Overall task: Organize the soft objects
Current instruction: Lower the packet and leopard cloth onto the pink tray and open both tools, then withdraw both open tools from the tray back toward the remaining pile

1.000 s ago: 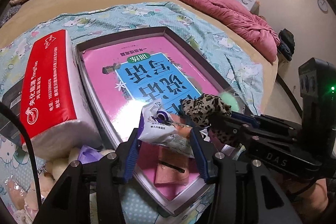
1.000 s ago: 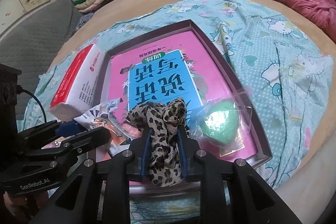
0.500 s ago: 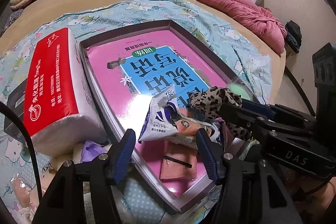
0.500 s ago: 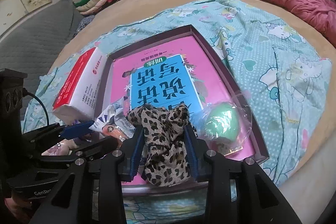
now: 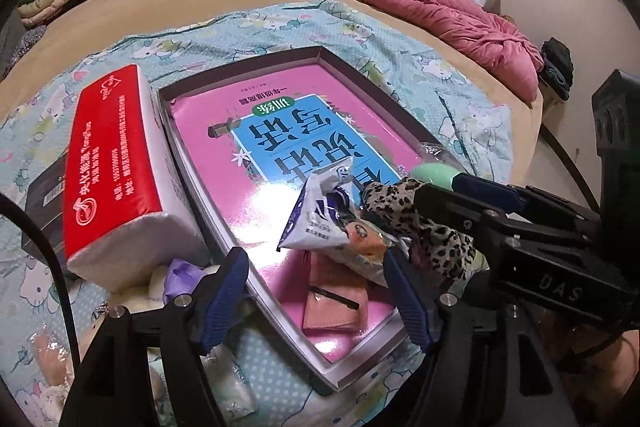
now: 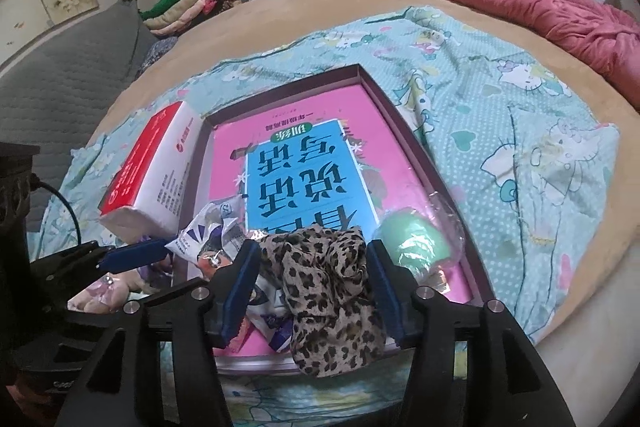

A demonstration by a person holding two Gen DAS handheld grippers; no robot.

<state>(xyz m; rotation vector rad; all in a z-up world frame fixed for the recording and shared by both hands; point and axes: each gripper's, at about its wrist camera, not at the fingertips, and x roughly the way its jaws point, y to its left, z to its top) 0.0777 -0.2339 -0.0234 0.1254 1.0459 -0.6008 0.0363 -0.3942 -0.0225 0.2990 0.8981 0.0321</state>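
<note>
The leopard-print cloth (image 5: 424, 223) lies over the near corner of the shallow box (image 5: 352, 375) on the bed, seen from the left wrist beside a white and purple snack packet (image 5: 320, 219). The left gripper (image 5: 320, 291) stands wide; its jaws have just been opening, and the packet rests in the box between the blue pads (image 5: 224, 291), touching neither. A pink book (image 5: 280, 147) fills the box floor. A red and white tissue pack (image 5: 116, 171) sits just left of the box.

From the right wrist, the cloth (image 6: 328, 291) drapes over the box's near rim (image 6: 256, 361) between the fingers of the right gripper (image 6: 312, 291), whose jaws have just been opening and now stand clear of the fabric. A green sponge in clear wrap (image 6: 416, 243) lies in the box just right of it. The left gripper (image 6: 136, 255) reaches in from the left.
</note>
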